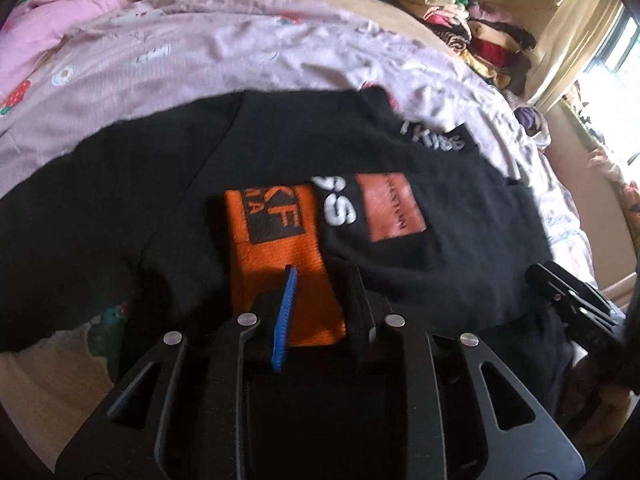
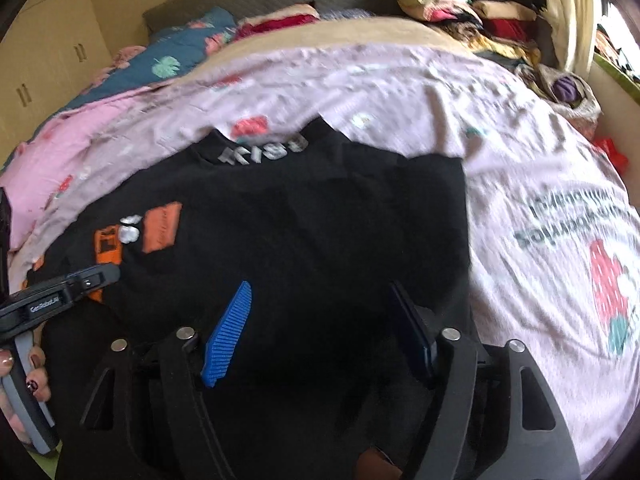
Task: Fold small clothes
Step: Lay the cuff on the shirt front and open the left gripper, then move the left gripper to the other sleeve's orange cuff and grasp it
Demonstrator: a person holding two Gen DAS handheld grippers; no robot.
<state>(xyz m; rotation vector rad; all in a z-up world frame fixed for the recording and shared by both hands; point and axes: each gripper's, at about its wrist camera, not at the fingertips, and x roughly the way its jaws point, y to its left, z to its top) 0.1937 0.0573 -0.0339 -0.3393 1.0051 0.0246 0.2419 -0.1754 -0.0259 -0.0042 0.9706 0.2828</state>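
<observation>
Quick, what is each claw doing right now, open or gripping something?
Left claw: open over the black shirt, gripping nothing.
Right claw: wide open, empty.

Pink strawberry-print bedsheet (image 2: pixel 500 128), teal leaf-print quilt (image 2: pixel 176 60), stacked clothes pile (image 2: pixel 472 12)

The black garment (image 1: pixel 160 184) is matt knitted cloth, soft and slightly fuzzy, with an orange printed patch (image 1: pixel 276 232) that looks flat and dull, a reddish-brown patch (image 1: pixel 394 208) with a faint leathery sheen, and raised white lettering (image 1: pixel 340 204). The pink sheet (image 2: pixel 500 152) beneath it, reaching to the bed's edges, is thin wrinkled cotton-like cloth with matt prints. The left gripper (image 1: pixel 320 280) is matt black plastic with shiny round metal pins and a ribbed blue rubbery pad (image 1: pixel 286 316). The right gripper (image 2: pixel 320 328) shows the same dull black plastic, bright pins and ridged blue pad (image 2: pixel 228 336).
</observation>
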